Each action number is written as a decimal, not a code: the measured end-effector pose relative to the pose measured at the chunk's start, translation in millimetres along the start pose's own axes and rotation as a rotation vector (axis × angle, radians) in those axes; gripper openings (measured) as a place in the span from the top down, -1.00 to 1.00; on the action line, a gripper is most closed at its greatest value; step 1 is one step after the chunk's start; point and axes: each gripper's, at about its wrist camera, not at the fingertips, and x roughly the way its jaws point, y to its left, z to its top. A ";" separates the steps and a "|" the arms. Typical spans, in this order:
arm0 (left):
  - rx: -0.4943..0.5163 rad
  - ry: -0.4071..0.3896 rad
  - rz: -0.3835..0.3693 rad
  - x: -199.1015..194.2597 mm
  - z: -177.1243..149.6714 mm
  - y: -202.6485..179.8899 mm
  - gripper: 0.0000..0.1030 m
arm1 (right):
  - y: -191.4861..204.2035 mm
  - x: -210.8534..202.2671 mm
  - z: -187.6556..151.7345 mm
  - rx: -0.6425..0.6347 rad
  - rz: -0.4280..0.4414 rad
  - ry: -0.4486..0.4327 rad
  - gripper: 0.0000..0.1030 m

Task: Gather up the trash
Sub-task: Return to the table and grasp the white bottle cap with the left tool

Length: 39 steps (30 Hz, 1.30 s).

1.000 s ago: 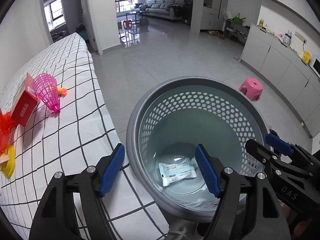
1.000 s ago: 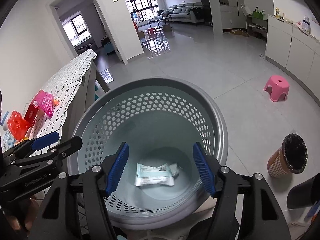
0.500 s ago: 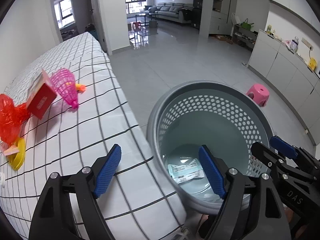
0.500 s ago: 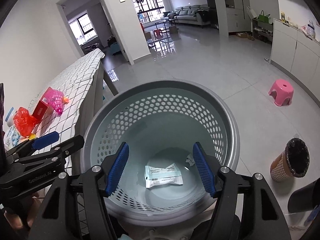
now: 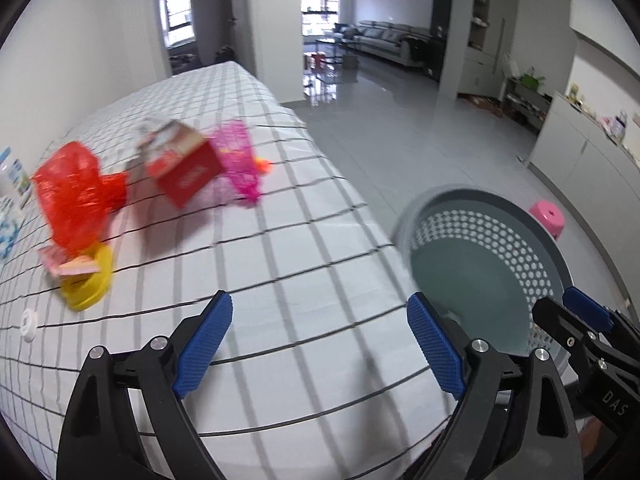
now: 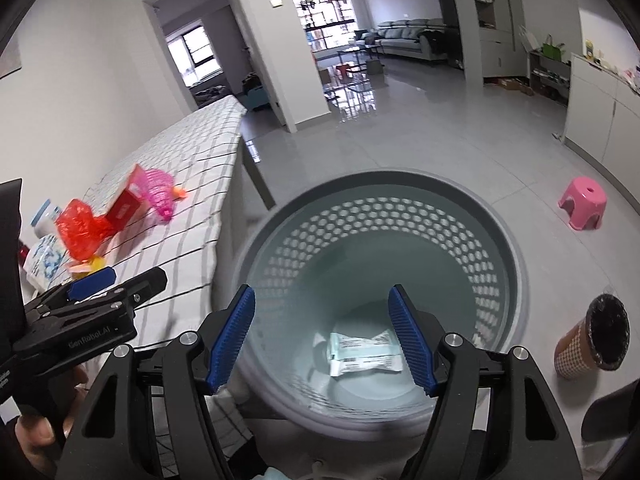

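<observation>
Trash on the checked table (image 5: 304, 248) is what I'm after: red box (image 5: 186, 168), pink mesh thing (image 5: 240, 164), red crinkly bag (image 5: 74, 196), yellow disc (image 5: 90, 284), all bunched on the far-left side, well apart from my tips. One wrapper (image 6: 362, 354) lies at the bottom of the grey basket (image 6: 496, 216) beside the table edge.

My left gripper (image 5: 320, 344) hangs over bare cloth, jaws spread wide, nothing between them. My right gripper (image 6: 322, 336) sits above the basket mouth, likewise spread and empty.

Risks, imo: the left view is smeared w/ motion blur, so if I reach now I could misjudge where the box ends and shove it into the mesh thing (they look touching, can't confirm). The crinkly bag may slip from a pinch. The cloth could bunch if a finger drags on it.

Hard to read: the print on the box, what the pink scrap on the disc is, and the blue-white items cut off at the left edge. The basket floor is mostly hidden in the left view.
</observation>
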 end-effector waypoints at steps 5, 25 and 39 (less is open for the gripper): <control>-0.049 -0.035 0.053 -17.3 -5.5 34.6 -0.74 | 29.2 5.2 2.8 -0.048 0.049 -0.002 -0.30; -0.301 -0.028 0.273 -41.5 -42.8 194.9 -0.76 | 140.2 58.6 28.2 -0.260 0.177 0.031 -0.37; -0.459 0.058 0.422 -25.7 -64.1 298.6 -0.76 | 181.4 62.4 16.8 -0.287 0.206 0.062 -0.37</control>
